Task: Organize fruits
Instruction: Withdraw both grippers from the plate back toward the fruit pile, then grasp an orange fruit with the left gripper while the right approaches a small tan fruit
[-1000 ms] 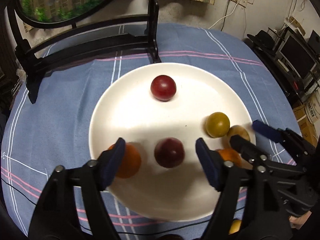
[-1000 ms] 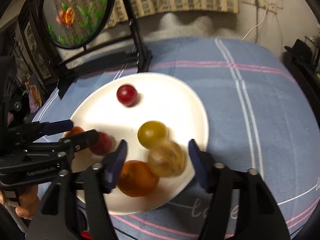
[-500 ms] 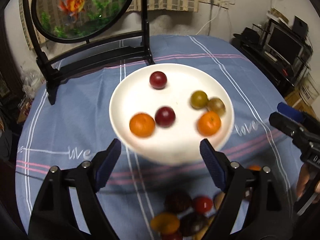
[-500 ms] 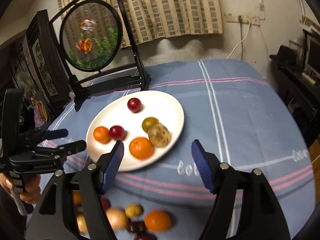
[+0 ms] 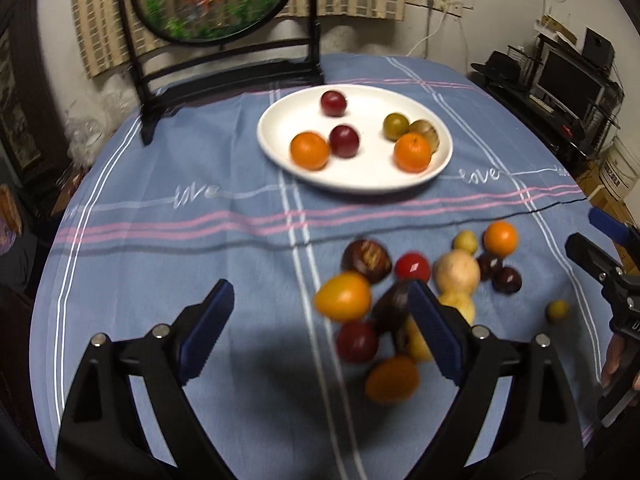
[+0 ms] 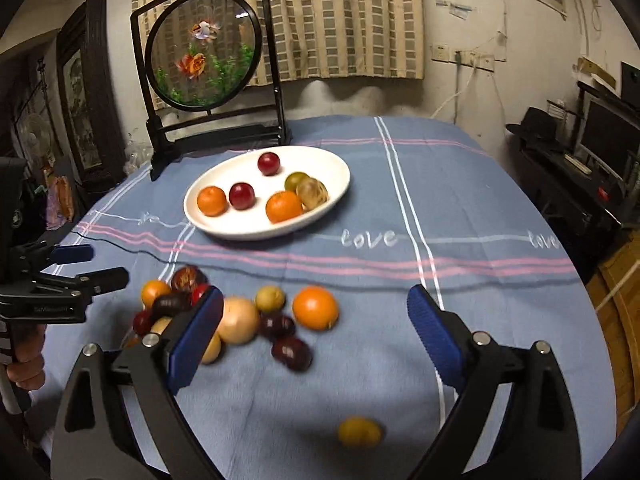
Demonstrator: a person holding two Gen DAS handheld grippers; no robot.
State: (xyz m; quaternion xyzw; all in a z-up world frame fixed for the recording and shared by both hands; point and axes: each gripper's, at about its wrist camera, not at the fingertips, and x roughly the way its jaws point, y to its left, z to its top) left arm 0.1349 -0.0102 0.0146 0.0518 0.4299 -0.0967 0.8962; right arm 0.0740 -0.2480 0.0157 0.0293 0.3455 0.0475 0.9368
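The left gripper (image 5: 316, 316) is standing wide open and holding nothing; its jaws have just been opening, and only bare cloth and the left edge of the fruit pile are lying between its blue pads (image 5: 206, 322). The right gripper (image 6: 316, 334) is likewise gaping, its jaws having just been opening too, with loose fruit showing in the gap but nothing pressed by either pad.

Just beyond the jaws, in the lower middle of both views, a heap of mixed fruit (image 5: 416, 284) is lying on the blue striped tablecloth (image 5: 160, 248): a loose orange (image 6: 315, 307), dark plums (image 6: 291, 353), a pale round fruit (image 6: 238, 320) and small yellow ones, several touching. One small yellow fruit (image 6: 359, 433) is sitting apart at the bottom of the right wrist view.

Further up the frame, the white plate (image 5: 280, 136) is carrying six pieces: two oranges, two red plums, a green-brown fruit and a tan one beside it. Behind it, a black-framed round goldfish screen (image 6: 202, 46) is standing at upper left.

These fruits look light, round and smooth, so they are likely to roll or squirt out of a pinch. Taking each one across its widest middle, pads level and pressing gently, seems safest; the plums look soft and may bruise. The loose orange, standing clear at the pile's edge, looks easiest to take.
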